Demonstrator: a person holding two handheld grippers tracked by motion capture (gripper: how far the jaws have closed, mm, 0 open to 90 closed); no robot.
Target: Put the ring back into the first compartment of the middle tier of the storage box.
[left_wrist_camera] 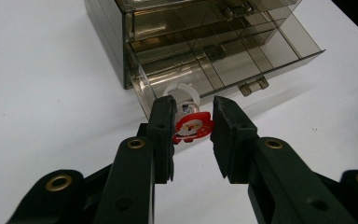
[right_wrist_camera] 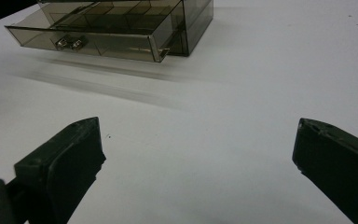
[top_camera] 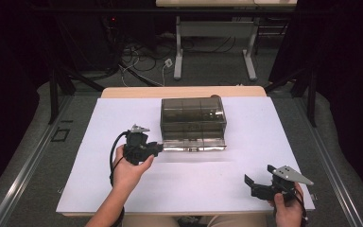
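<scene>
A smoky see-through drawer box (top_camera: 193, 113) (left_wrist_camera: 177, 28) (right_wrist_camera: 191, 18) stands at the middle back of the white sheet. Its bottom drawer (top_camera: 194, 142) (left_wrist_camera: 242, 65) (right_wrist_camera: 88, 42) is pulled out toward me. My left gripper (top_camera: 159, 147) (left_wrist_camera: 193, 116) hovers at the drawer's left front corner. It is shut on a small red and white Santa trinket (left_wrist_camera: 192, 127) with a white round part (left_wrist_camera: 182, 92) behind it. My right gripper (top_camera: 258, 173) (right_wrist_camera: 198, 135) rests low near the front right of the sheet, open, with nothing between its jaws.
The white sheet (top_camera: 189, 184) covers a wooden table (top_camera: 123, 92). Dark curtains, table legs and loose cables (top_camera: 142, 61) lie beyond the far edge. Bare sheet lies between the two grippers and in front of the drawer.
</scene>
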